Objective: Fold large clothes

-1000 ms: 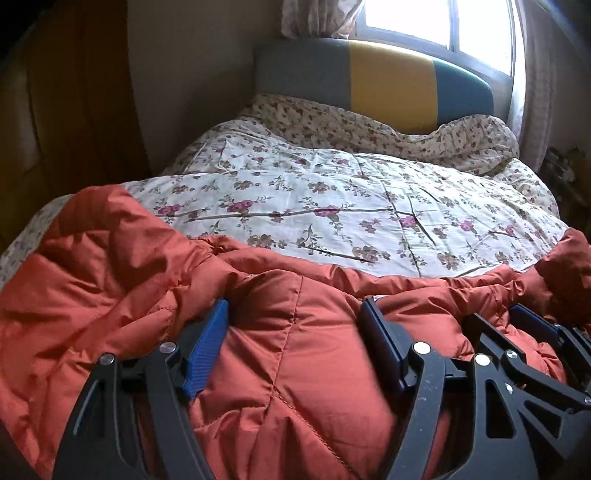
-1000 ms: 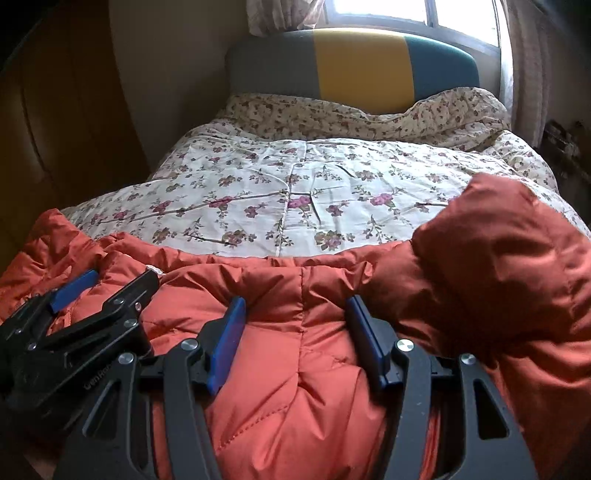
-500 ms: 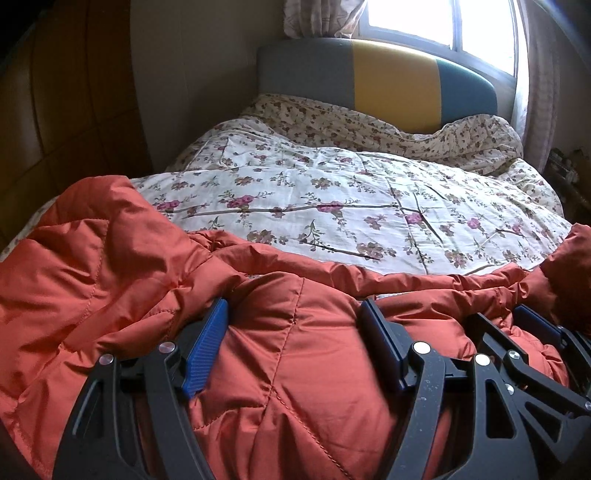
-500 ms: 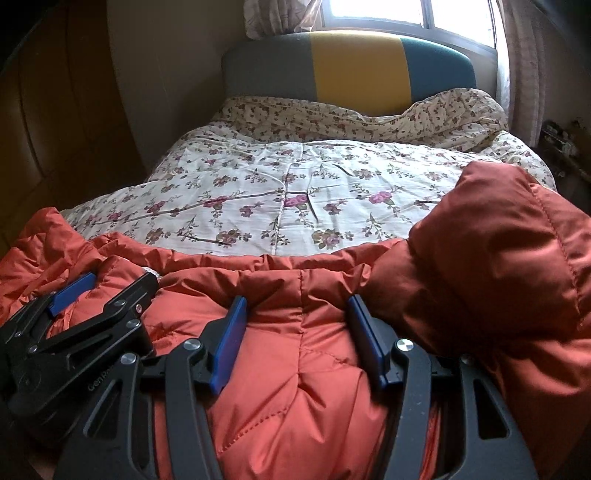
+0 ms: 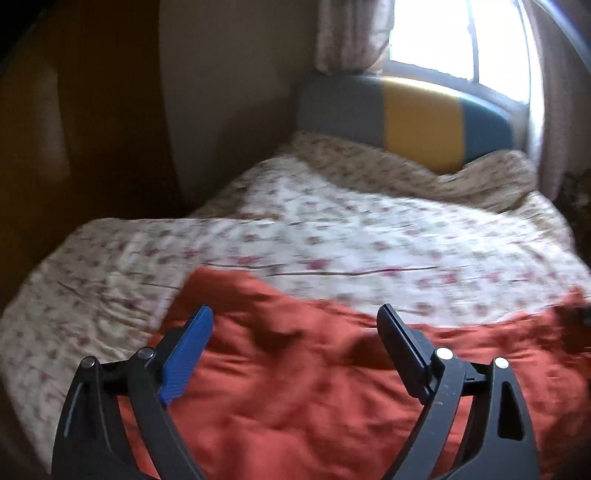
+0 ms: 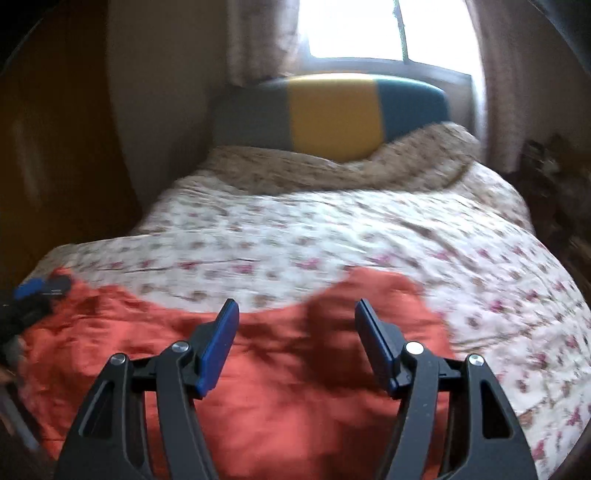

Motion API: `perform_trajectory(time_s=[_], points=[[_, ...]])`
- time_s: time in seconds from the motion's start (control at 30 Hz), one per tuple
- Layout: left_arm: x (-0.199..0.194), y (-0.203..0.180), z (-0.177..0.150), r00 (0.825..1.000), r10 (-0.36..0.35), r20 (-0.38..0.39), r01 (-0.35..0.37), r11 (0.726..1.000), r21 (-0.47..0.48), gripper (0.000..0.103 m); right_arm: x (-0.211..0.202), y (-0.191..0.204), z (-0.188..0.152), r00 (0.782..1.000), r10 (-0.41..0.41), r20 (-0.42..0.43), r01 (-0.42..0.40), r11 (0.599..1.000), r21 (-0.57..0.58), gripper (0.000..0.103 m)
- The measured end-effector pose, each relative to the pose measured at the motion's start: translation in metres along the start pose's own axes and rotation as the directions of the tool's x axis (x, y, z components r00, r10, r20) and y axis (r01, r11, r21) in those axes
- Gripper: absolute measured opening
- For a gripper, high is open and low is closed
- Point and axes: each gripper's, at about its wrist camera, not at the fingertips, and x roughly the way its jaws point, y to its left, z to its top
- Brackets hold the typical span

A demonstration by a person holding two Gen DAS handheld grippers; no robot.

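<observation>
One orange-red quilted jacket (image 5: 295, 387) lies spread on the near end of the bed's floral quilt (image 5: 369, 236), puffy and creased (frames blurred). Two grippers: left gripper (image 5: 295, 332) and right gripper (image 6: 295, 325), jaws opening, nothing gripped, above the jacket. One striped padded headboard (image 6: 332, 110) under a bright window (image 6: 354, 29).

jacket (image 5: 295, 387) on quilt (image 5: 332, 240), headboard (image 5: 406, 122) behind
</observation>
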Motion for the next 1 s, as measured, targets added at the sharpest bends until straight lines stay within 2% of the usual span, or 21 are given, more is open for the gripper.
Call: perform_trajectory(time_s=[0.07, 0.13, 0.27, 0.4, 0.47, 0.5, 0.53, 0.63, 0.7, 0.77, 0.8, 0.87, 0.93, 1.0], points=[[0.024, 0.008, -0.005, 0.997, 0.032, -0.076, -0.032, 0.999, 0.008, 0.090, 0.018, -0.014, -0.004, 0.998, 0.012, -0.059, -0.009, 0.999, 0.043, 0.065], [0.043, 0.008, -0.014, 0.991, 0.024, -0.131, -0.022, 1.000, 0.019, 0.094, 0.029, -0.015, -0.013, 0.997, -0.006, -0.078, 0.008, 1.000, 0.027, 0.066], [0.048, 0.001, -0.030, 0.996, 0.037, -0.083, -0.033, 0.998, 0.045, 0.094, 0.042, -0.007, -0.024, 0.995, -0.071, -0.074, 0.070, 0.997, -0.017, 0.066], [0.050, 0.007, -0.031, 0.996, 0.014, -0.088, -0.013, 1.000, 0.016, 0.095, 0.043, -0.012, -0.023, 0.993, -0.060, -0.098, 0.059, 0.998, -0.007, 0.067], [0.045, 0.014, -0.028, 0.994, -0.027, -0.107, 0.027, 1.000, -0.004, 0.095, 0.030, -0.012, -0.021, 0.993, -0.071, -0.093, 0.072, 0.997, 0.006, 0.067], [0.042, 0.022, -0.024, 0.992, -0.052, -0.116, 0.051, 0.999, -0.011, 0.095, 0.011, -0.012, -0.021, 0.997, -0.053, -0.055, 0.055, 0.998, 0.036, 0.067], [0.036, 0.025, -0.021, 0.992, -0.061, -0.115, 0.059, 0.998, -0.022, 0.095, -0.003, -0.010, -0.022, 0.999, -0.027, -0.030, 0.028, 0.998, 0.056, 0.067], [-0.008, 0.057, -0.030, 0.997, -0.055, -0.052, 0.047, 0.990, -0.137, 0.095, -0.049, 0.009, -0.033, 0.997, 0.079, 0.005, -0.079, 0.995, 0.066, 0.066], [-0.041, 0.085, -0.046, 1.000, -0.026, -0.010, 0.023, 0.968, -0.248, 0.095, -0.073, 0.025, -0.046, 0.989, 0.150, 0.008, -0.150, 0.988, 0.045, 0.063], [-0.067, 0.109, -0.066, 1.000, -0.023, 0.017, 0.028, 0.939, -0.342, 0.095, -0.093, 0.047, -0.065, 0.978, 0.209, -0.005, -0.209, 0.978, 0.005, 0.051], [-0.075, 0.116, -0.074, 0.999, -0.021, 0.024, 0.028, 0.931, -0.364, 0.095, -0.099, 0.055, -0.071, 0.974, 0.226, -0.011, -0.226, 0.974, -0.016, 0.046], [-0.090, 0.130, -0.097, 1.000, -0.005, 0.009, 0.008, 0.925, -0.379, 0.095, -0.107, 0.076, -0.089, 0.969, 0.245, -0.034, -0.247, 0.966, -0.076, 0.027], [-0.098, 0.139, -0.115, 1.000, 0.013, -0.006, -0.014, 0.920, -0.392, 0.095, -0.107, 0.091, -0.101, 0.963, 0.262, -0.062, -0.267, 0.957, -0.112, 0.019], [-0.103, 0.146, -0.132, 1.000, 0.007, -0.022, -0.015, 0.904, -0.428, 0.095, -0.103, 0.102, -0.112, 0.960, 0.267, -0.082, -0.276, 0.954, -0.118, 0.017]])
